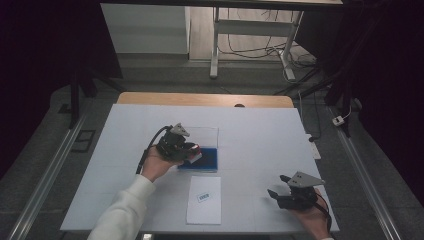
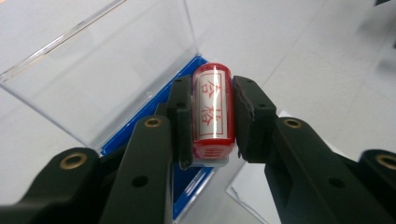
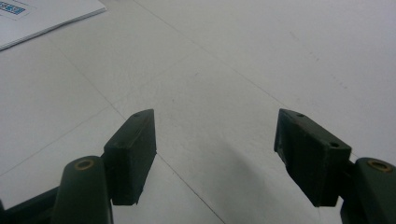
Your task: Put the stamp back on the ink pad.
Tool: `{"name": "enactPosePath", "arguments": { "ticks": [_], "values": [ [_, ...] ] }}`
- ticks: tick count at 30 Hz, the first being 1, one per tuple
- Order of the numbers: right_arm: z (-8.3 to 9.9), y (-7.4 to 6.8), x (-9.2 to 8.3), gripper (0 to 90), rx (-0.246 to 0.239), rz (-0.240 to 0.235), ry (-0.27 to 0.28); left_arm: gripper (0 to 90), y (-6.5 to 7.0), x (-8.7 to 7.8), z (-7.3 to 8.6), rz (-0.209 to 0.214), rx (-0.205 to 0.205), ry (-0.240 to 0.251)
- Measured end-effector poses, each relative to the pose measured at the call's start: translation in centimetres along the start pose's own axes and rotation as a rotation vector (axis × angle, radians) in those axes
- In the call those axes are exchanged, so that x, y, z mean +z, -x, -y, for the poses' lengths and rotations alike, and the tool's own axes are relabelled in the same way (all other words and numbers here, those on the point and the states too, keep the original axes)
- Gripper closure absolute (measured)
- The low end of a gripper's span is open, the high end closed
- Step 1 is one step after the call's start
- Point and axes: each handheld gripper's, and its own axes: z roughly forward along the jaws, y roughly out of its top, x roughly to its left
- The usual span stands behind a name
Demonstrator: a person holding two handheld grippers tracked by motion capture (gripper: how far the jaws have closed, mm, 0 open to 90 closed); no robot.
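A red stamp (image 2: 212,112) with red characters on a white label sits clamped between the two black jaws of my left gripper (image 2: 212,116). That left gripper (image 1: 192,154) hovers over the left part of a blue ink pad case (image 1: 207,159), whose clear lid (image 2: 107,70) stands open behind it. Near the table's right front corner, my right gripper (image 1: 278,187) is held just above the white surface with its jaws wide apart and nothing between them; its pads (image 3: 133,154) frame bare tabletop.
A white sheet of paper with a small blue label (image 1: 204,199) lies at the front middle of the table, and its corner appears in the right gripper view (image 3: 42,16). The white table cover (image 1: 260,135) ends at a wooden edge at the back.
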Motion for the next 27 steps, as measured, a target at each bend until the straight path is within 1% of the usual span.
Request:
{"name": "enactPosePath", "arguments": {
  "ticks": [2, 6, 9, 12, 17, 21, 27],
  "values": [
    [0.0, 0.0, 0.0, 29.3, -0.001, 0.001, 0.001, 69.7, -0.1, 0.3, 0.0, -0.012, 0.003, -0.015],
    [0.1, 0.1, 0.0, 29.3, -0.005, 0.001, 0.001, 69.7, -0.3, 1.1, -0.1, -0.023, 0.006, -0.026],
    [0.1, 0.0, 0.0, 29.3, -0.004, 0.002, -0.001, 69.7, -0.4, 1.8, -0.2, -0.027, 0.009, -0.034],
    [0.1, 0.0, 0.0, 29.3, -0.004, 0.001, -0.004, 69.6, -0.3, 2.4, -0.2, -0.035, 0.02, -0.051],
    [0.2, 0.1, 0.0, 29.3, -0.002, 0.003, -0.004, 69.6, -0.4, 3.3, -0.3, -0.035, 0.017, -0.063],
    [0.2, 0.1, -0.1, 29.3, -0.001, 0.003, -0.005, 69.4, -0.4, 3.6, -0.2, -0.041, 0.022, -0.08],
    [0.2, 0.1, 0.0, 29.3, -0.003, 0.002, -0.004, 67.7, -0.1, 3.6, -0.2, -0.04, 0.032, -0.075]
  ]
}}
